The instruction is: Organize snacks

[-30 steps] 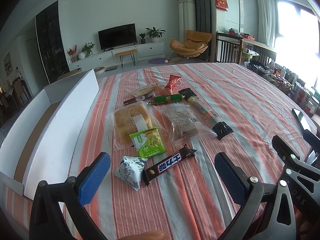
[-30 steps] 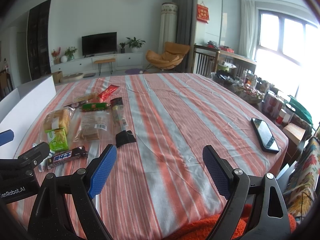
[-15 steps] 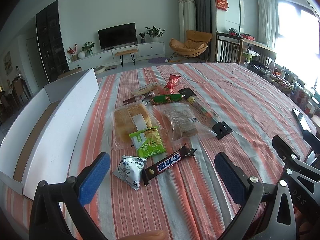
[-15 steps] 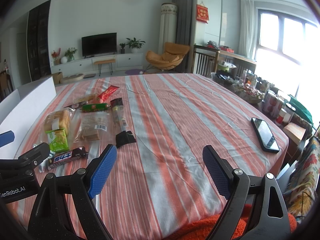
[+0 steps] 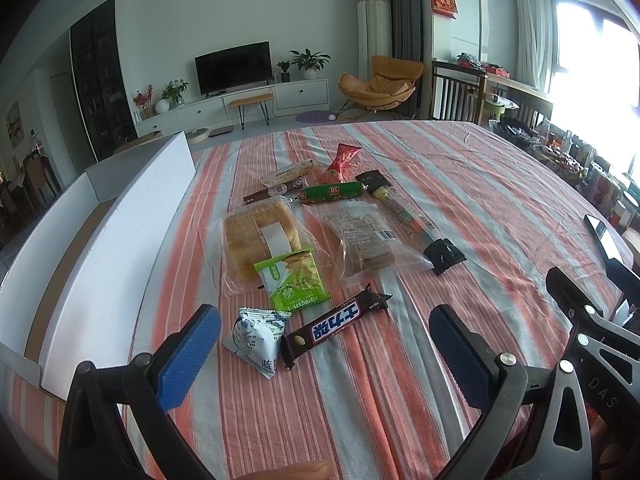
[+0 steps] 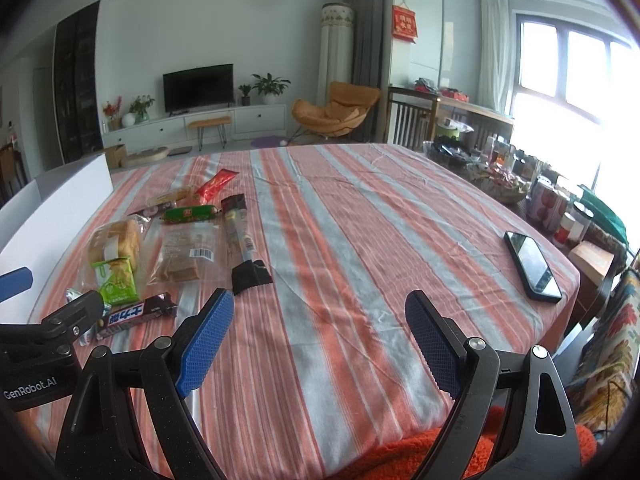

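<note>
Hovering: left hand-held gripper (image 5: 324,344) released above table (image 5: 480,200) | right hand-held gripper (image 6: 320,332) released, holding nothing | snacks: chocolate bar (image 5: 334,326) and blue-white packet (image 5: 258,340) between left fingers | white box (image 5: 100,264) at left

Snacks (image 5: 320,236) are clustered on the desk (image 5: 480,184), a box (image 5: 120,240) at their left, a phone (image 6: 534,266) far right.
</note>
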`<state>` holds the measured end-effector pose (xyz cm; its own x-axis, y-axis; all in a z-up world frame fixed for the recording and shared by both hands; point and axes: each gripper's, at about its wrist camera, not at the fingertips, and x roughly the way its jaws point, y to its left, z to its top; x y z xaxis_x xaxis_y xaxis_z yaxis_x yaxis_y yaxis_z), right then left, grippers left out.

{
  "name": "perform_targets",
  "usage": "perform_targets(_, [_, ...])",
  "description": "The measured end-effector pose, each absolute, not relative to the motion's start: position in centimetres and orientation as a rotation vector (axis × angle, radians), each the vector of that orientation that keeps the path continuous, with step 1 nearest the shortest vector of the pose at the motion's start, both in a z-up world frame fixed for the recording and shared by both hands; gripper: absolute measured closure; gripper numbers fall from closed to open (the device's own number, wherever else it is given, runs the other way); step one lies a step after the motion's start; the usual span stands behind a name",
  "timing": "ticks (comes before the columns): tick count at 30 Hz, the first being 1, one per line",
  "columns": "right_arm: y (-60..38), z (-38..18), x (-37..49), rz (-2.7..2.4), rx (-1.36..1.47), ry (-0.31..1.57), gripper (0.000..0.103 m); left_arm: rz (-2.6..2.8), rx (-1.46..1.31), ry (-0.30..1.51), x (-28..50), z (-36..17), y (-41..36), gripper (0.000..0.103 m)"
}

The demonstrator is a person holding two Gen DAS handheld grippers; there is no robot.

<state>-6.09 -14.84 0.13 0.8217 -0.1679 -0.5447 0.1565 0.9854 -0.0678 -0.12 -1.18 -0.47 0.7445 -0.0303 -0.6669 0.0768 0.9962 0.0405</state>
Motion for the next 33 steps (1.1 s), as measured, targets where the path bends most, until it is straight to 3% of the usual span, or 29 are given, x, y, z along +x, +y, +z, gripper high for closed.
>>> perform_targets(33, [-14.96, 0.18, -6.07, -0.169, -0.013, 0.584, 0.013, -0.058, 0.062, 0.734, -0.04, -0.74, -1.01, 0.000])
